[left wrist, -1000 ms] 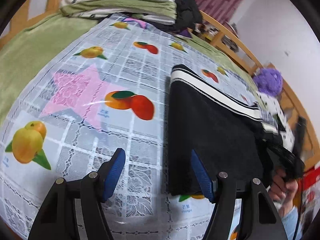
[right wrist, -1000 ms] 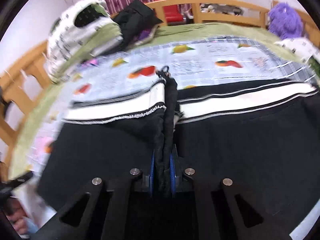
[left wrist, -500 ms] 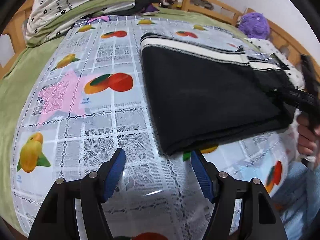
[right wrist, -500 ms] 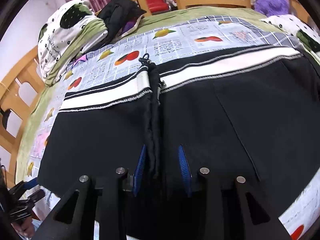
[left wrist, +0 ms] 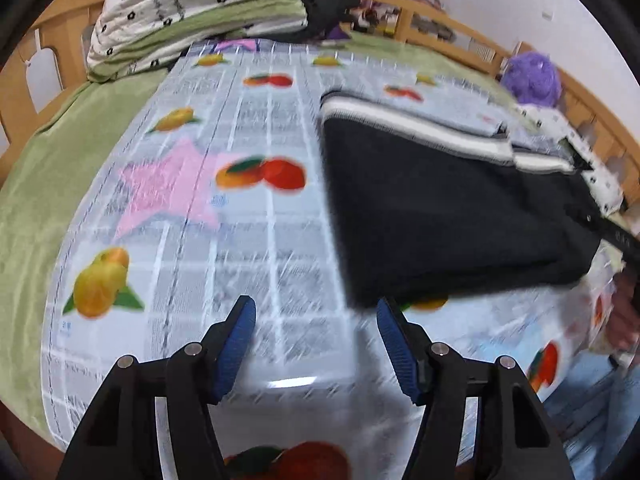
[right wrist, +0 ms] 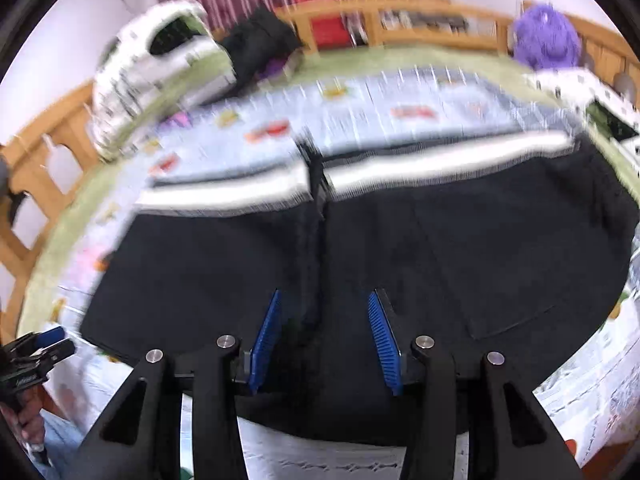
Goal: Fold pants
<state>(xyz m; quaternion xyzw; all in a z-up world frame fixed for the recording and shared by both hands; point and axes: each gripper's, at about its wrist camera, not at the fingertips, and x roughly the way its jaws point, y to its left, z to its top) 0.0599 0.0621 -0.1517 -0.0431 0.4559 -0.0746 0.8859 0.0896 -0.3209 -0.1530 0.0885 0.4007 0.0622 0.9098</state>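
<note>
pants folded, waistband far edge | right gripper jaws just opening, released

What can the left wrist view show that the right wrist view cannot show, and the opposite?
Only the left wrist view shows the pink star on the tablecloth and the near corner of the pants.

Only the right wrist view shows the red chair, the drawstring and the pocket outline.

Both show the folded black pants, the white waistband, the purple toy and the pillow.
</note>
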